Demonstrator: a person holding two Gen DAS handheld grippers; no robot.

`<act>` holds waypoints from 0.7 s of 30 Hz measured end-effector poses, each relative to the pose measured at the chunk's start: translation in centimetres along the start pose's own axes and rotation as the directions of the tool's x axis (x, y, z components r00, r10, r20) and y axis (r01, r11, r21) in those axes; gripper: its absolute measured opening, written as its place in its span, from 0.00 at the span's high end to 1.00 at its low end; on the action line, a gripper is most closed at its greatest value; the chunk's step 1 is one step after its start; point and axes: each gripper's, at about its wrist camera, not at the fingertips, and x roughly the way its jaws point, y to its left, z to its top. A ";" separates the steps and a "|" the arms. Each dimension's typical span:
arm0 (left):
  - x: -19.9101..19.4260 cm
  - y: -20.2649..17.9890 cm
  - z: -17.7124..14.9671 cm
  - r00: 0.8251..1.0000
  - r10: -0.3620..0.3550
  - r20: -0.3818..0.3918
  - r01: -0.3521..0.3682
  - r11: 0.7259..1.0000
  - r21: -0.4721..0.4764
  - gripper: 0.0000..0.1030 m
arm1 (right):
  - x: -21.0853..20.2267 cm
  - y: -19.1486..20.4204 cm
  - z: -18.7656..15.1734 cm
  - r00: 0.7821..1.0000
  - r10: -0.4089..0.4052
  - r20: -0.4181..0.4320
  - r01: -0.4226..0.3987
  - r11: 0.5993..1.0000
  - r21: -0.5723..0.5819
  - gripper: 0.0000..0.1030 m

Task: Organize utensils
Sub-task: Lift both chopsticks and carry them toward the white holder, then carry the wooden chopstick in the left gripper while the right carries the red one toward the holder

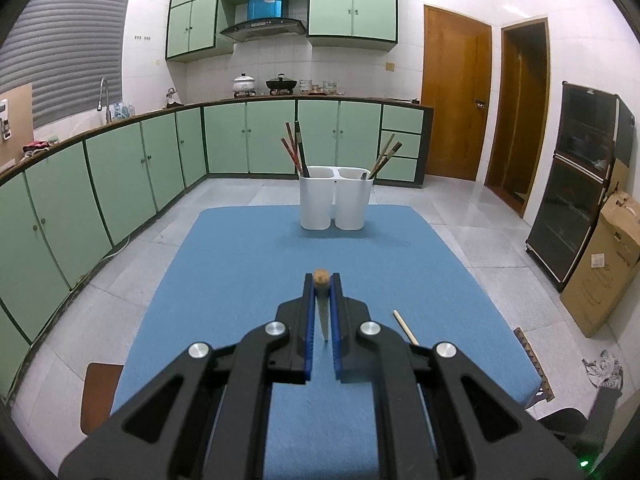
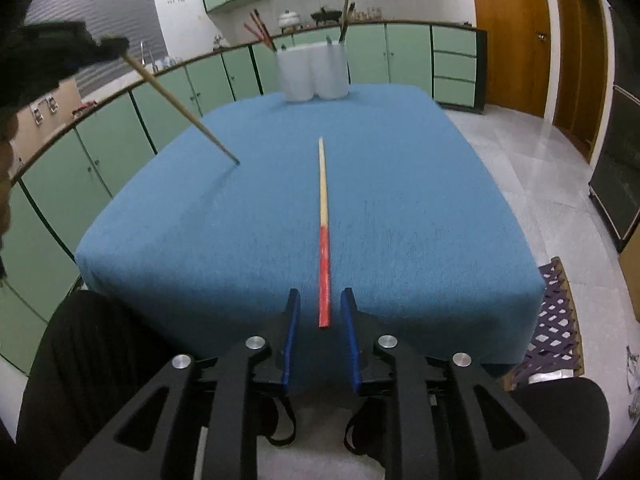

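Observation:
My left gripper (image 1: pixel 321 280) is shut on a light wooden chopstick (image 1: pixel 321 280), seen end-on with its tip pointing down. In the right wrist view that chopstick (image 2: pixel 180 108) hangs slanted from the left gripper (image 2: pixel 114 45), its tip touching the blue tablecloth (image 2: pixel 400 200). A second chopstick (image 2: pixel 323 232), red at the near end and pale at the far end, lies on the cloth. My right gripper (image 2: pixel 320 300) is open, its jaws either side of the red end. A white two-compartment holder (image 1: pixel 334 198) with several chopsticks stands at the far table edge.
The pale end of the lying chopstick (image 1: pixel 405 326) shows right of the left gripper. Green cabinets (image 1: pixel 120 176) run along the left and back. A dark appliance (image 1: pixel 576 184) and a cardboard box (image 1: pixel 604 264) stand on the right. A brown stool (image 1: pixel 98 392) sits at the table's left.

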 end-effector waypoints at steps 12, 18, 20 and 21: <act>-0.2 0.2 0.3 1.000 -0.001 0.000 0.001 1.000 -0.003 0.94 | 1.0 -0.1 0.0 1.000 -0.010 -0.028 0.009 1.000 -0.002 0.93; -0.2 0.2 0.3 1.000 0.000 -0.001 0.000 1.000 -0.002 0.94 | 0.4 -0.3 -0.3 1.000 -0.008 -0.015 0.008 1.000 -0.001 0.94; -0.1 0.2 0.2 1.000 -0.001 0.000 0.001 1.000 -0.001 0.94 | -0.5 -0.3 0.1 1.000 -0.006 0.008 0.006 1.000 0.003 0.94; -0.1 0.2 0.2 1.000 0.000 -0.001 0.000 1.000 -0.001 0.94 | -1.1 -0.4 0.3 1.000 -0.007 0.024 0.007 1.000 0.004 0.94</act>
